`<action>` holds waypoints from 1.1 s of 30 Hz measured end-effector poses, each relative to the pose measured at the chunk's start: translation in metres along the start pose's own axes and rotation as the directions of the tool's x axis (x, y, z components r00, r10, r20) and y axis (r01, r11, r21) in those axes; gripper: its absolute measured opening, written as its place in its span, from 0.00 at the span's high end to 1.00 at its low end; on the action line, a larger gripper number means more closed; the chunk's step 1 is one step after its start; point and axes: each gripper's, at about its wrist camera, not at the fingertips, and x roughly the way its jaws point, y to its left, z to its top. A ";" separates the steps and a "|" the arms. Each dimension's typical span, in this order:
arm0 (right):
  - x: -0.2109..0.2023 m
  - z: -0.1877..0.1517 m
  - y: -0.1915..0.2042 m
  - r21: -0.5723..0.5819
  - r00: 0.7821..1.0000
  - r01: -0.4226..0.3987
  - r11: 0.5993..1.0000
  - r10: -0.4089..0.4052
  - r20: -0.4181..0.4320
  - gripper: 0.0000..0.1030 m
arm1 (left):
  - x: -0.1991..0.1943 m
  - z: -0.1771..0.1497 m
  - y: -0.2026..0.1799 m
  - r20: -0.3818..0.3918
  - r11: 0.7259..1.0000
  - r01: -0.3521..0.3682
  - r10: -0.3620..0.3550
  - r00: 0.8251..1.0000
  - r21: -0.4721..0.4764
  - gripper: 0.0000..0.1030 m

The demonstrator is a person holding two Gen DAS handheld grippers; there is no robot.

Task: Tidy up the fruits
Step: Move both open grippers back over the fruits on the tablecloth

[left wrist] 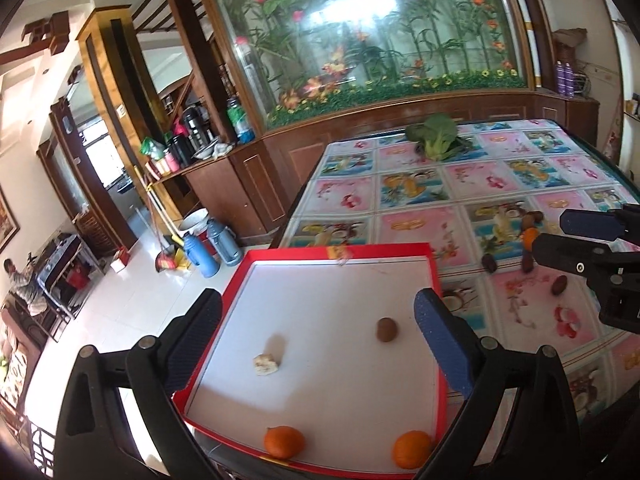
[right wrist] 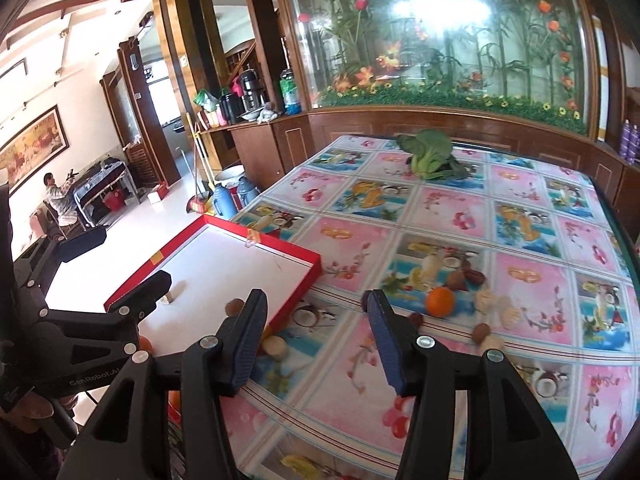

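A red box lid with a white floor (left wrist: 344, 400) lies at the table's near left corner; it also shows in the right wrist view (right wrist: 208, 256). In it lie two oranges (left wrist: 284, 441) (left wrist: 412, 449), a brown kiwi (left wrist: 386, 329) and a pale knobbly piece (left wrist: 265, 364). My left gripper (left wrist: 320, 332) is open and empty above the box. My right gripper (right wrist: 316, 312) is open and empty above the cloth, right of the box. Loose fruit lies on the cloth: an orange (right wrist: 440, 301), brown round fruits (right wrist: 457, 280) (right wrist: 481, 332), dark dates (right wrist: 474, 277) and pale pieces (right wrist: 486, 300) (right wrist: 276, 347).
A leafy green vegetable (right wrist: 430, 154) lies at the table's far side. The table has a patterned fruit-print cloth (right wrist: 440, 208). Behind it stands a wooden cabinet with a glass flower display (right wrist: 440, 40). Flasks and a broom stand on the floor at left (left wrist: 200, 248).
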 end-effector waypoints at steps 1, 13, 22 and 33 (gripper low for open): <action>-0.003 -0.002 -0.003 0.005 1.000 0.005 1.000 -0.005 0.004 0.49 | -0.002 0.002 -0.005 0.005 1.000 0.006 -0.006 1.000 0.007 0.06; -0.041 -0.018 -0.056 0.095 0.996 0.082 0.992 -0.086 0.040 0.49 | -0.014 0.019 -0.077 0.016 0.988 0.093 -0.096 0.995 0.122 0.06; -0.031 -0.043 -0.079 0.106 0.994 0.106 0.989 -0.105 -0.023 0.49 | -0.005 0.015 -0.115 -0.023 0.974 0.138 -0.136 0.990 0.181 0.06; 0.006 -0.069 -0.116 0.121 0.972 0.196 0.973 -0.177 -0.154 0.49 | 0.034 -0.030 -0.105 -0.190 0.959 0.258 -0.233 0.954 0.120 0.06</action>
